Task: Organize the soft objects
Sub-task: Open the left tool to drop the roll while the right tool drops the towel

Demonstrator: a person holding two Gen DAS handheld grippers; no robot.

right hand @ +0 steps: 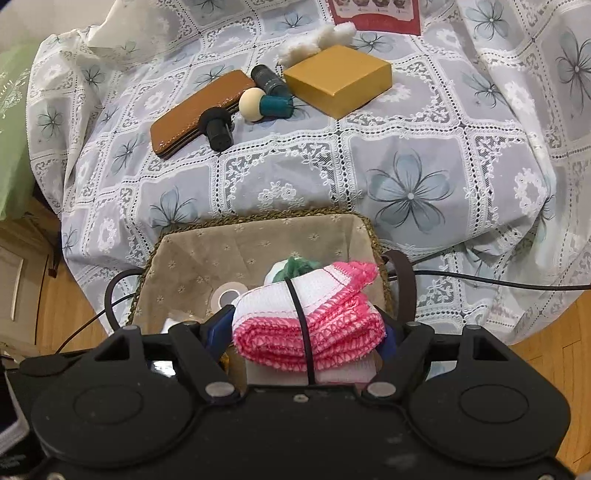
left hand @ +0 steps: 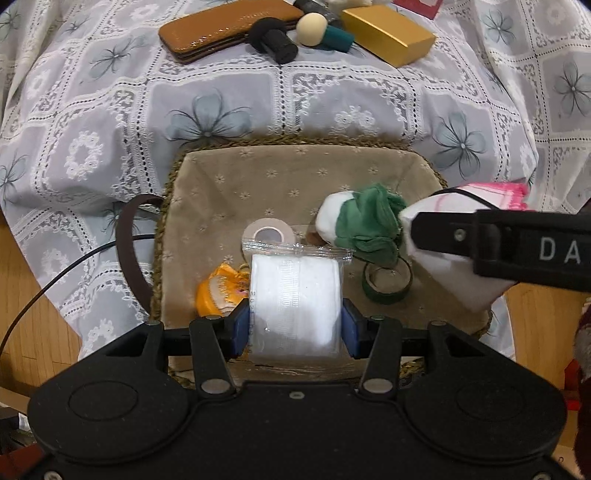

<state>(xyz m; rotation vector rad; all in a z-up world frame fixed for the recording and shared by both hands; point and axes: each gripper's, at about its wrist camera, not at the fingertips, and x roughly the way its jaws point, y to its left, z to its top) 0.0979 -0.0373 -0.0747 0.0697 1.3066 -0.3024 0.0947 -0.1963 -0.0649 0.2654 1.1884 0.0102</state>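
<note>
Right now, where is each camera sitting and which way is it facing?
Left wrist: on the left gripper, looking steeply down into the fabric-lined woven basket; its blue pads clamp a bagged white cotton roll; the right gripper's finger crosses at right.
Right wrist: on the right gripper, aimed down at the basket's near edge; its jaws hold a pink-edged white folded cloth.
Shared: the basket, beige tape roll, gold box.

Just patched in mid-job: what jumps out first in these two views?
Both grippers are loaded over the lined wicker basket. The left gripper is shut on a white roll in clear plastic wrap; the right gripper is shut on a pink-and-white folded cloth bundle tied with a black band. A green-and-white cloth already lies in the basket.
</note>
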